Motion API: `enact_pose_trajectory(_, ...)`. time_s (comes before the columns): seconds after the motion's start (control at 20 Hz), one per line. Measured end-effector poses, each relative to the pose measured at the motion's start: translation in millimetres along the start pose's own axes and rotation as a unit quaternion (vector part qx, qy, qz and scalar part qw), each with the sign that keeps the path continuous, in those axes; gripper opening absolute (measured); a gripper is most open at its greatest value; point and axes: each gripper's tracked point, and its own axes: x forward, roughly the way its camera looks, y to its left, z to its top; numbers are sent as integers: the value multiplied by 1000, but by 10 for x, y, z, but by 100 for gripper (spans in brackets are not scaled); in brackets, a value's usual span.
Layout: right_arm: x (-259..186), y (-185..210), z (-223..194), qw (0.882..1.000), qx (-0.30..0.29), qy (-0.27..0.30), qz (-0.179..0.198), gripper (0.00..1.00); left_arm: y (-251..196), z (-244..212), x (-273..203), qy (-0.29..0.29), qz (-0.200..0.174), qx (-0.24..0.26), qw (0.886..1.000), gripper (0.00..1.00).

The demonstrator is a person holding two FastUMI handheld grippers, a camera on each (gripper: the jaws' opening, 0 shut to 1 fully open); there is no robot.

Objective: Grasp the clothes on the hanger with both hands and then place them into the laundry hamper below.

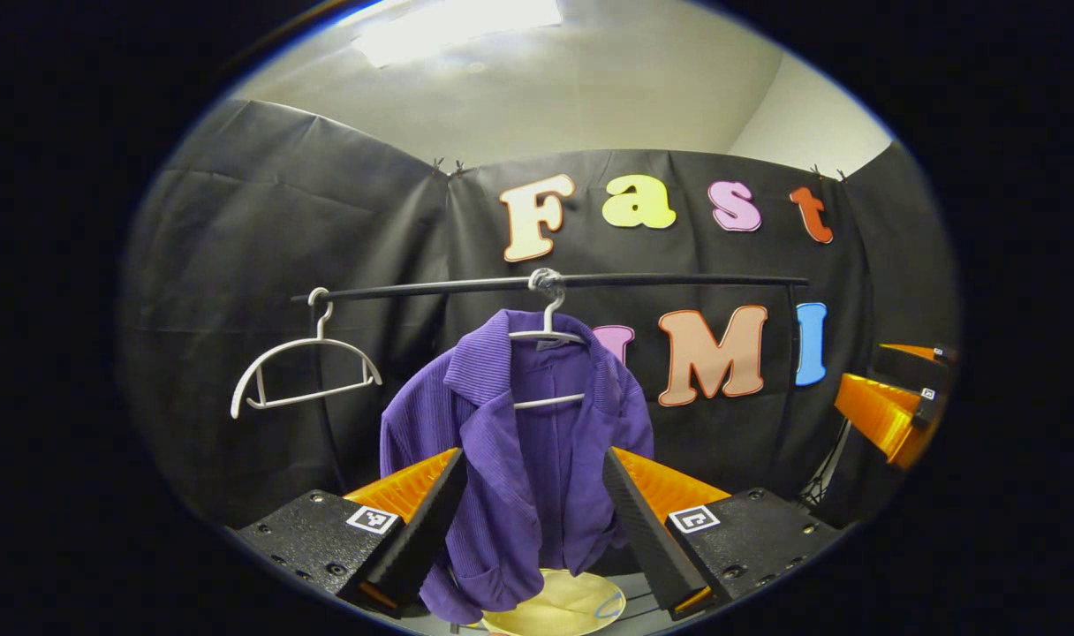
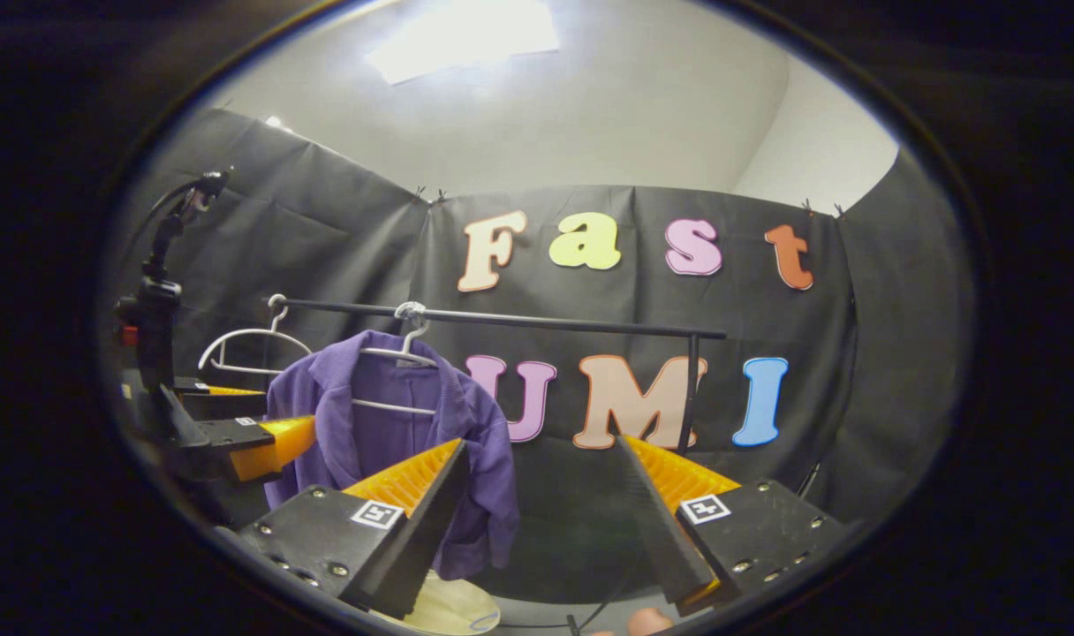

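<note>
**Purple jacket hangs straight ahead of the left gripper, not yet grasped**

The purple jacket [image 1: 510,450] hangs on a white hanger [image 1: 548,340] from the black rail [image 1: 546,283], its long axis going straight down. It is ribbed cloth with a collar, the front is open, and the left side is folded and hangs lower than the right. Just under its hem is the pale rim of the laundry hamper [image 1: 559,609].

In the left gripper view the left gripper [image 1: 533,521] has the jacket between the lines of its two fingers, which are wide apart and appear not to touch the cloth. I judge this one is nearer and better lined up.

In the right gripper view the right gripper [image 2: 537,521] also has its fingers wide apart, with nothing between them; the jacket lies to its left side, so it probably must go left to reach the other shoulder.

A second, empty hanger [image 1: 303,375] is on the rail, beside the jacket.
</note>
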Motion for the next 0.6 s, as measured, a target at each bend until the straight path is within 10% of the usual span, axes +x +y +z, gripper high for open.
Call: enact_pose_trajectory(0.6, -43, -32, -83, 999, -22, 19, -15, 98, 288, -439, 800, 25, 66, 14, 997, 92)
